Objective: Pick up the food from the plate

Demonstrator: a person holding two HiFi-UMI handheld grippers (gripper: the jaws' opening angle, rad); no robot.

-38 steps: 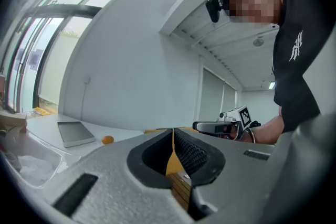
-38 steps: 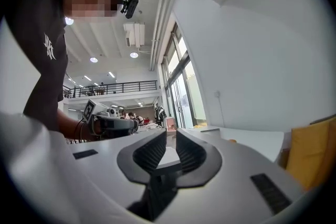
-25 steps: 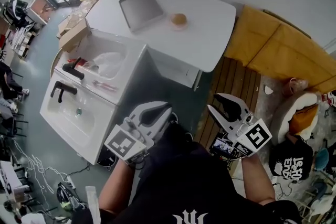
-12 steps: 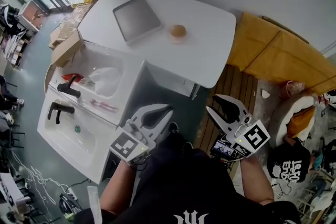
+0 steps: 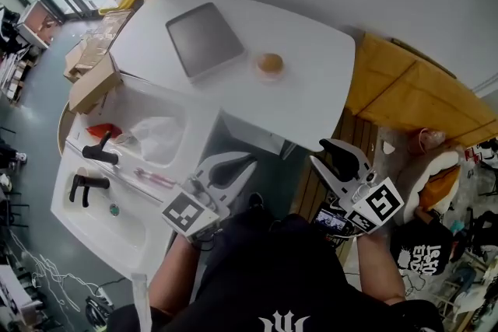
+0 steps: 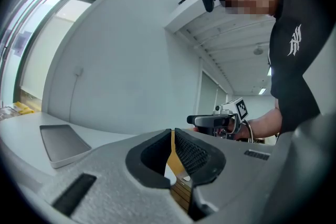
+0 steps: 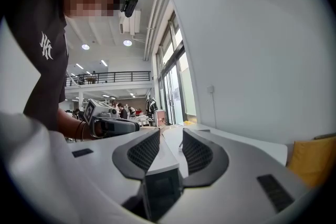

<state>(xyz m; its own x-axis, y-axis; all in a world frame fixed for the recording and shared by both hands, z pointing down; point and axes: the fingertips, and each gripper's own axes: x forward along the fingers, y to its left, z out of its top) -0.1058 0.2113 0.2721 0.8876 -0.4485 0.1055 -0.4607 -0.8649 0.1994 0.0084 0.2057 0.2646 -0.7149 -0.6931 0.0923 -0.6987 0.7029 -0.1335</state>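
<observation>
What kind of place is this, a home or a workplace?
Probably a mock kitchen inside a large workshop or lab: a white sink unit with black taps stands beside a white table, loose cables lie on the floor, and a railed upper gallery shows behind.

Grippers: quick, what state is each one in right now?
Left gripper: closed, nothing between the jaws.
Right gripper: open, nothing between the jaws.

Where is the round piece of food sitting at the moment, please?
In the head view, the food sits on its small plate on the white table, just right of the grey tray, above picture centre.
</observation>
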